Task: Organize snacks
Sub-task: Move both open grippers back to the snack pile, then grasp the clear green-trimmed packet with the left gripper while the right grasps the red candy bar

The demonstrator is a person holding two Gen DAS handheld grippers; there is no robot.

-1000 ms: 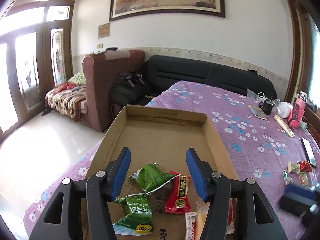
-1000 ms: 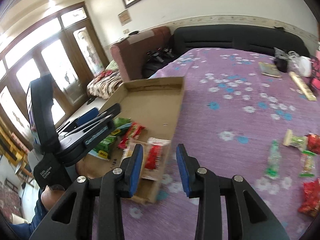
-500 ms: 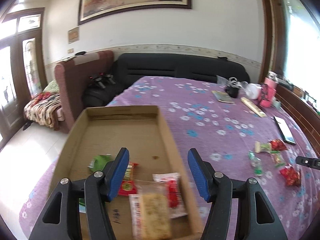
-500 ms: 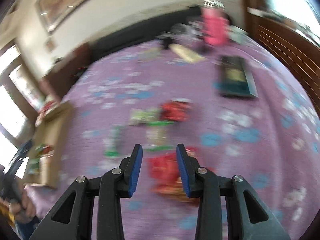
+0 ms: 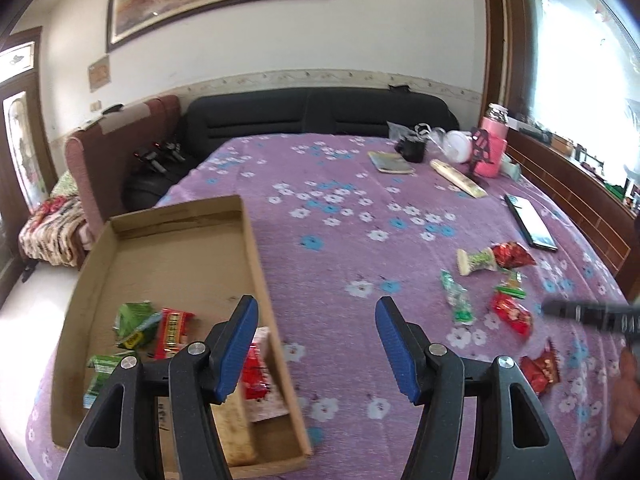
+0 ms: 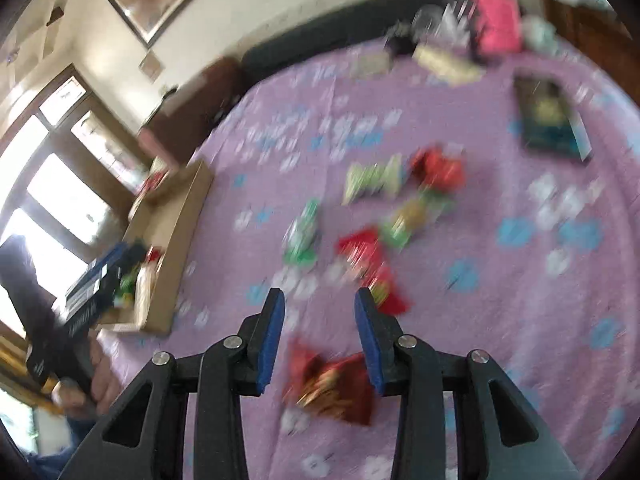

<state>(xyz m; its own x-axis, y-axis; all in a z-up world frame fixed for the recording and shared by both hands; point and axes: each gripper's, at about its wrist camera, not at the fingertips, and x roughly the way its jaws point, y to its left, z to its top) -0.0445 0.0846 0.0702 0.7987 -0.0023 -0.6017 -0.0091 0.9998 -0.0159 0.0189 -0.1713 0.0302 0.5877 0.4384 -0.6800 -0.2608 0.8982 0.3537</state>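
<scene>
A shallow cardboard tray (image 5: 176, 256) lies on the purple flowered bedspread and holds green, red and clear snack packets (image 5: 172, 332) at its near end. My left gripper (image 5: 316, 344) hovers open and empty over the tray's right wall. Loose snacks lie to the right: a green-white packet (image 5: 478, 261), a green one (image 5: 456, 298) and red ones (image 5: 512, 314). In the blurred right wrist view, my right gripper (image 6: 320, 336) hangs over a red packet (image 6: 332, 388) on the bedspread. Its jaws are opening and its pads are clear of the packet. The tray (image 6: 172, 248) lies far left.
A black phone (image 5: 530, 226), a pink bottle (image 5: 494, 146), a long cream box (image 5: 458, 178), a small book (image 5: 390, 162) and a black cup (image 5: 412, 150) sit at the bed's far right. A wooden rail (image 5: 580, 208) borders the right side. A black sofa (image 5: 320, 114) stands behind.
My left gripper has swung right, from over the tray's snacks to its right wall. My right gripper has moved from the tray's corner over to the loose snacks and now hangs above a red packet.
</scene>
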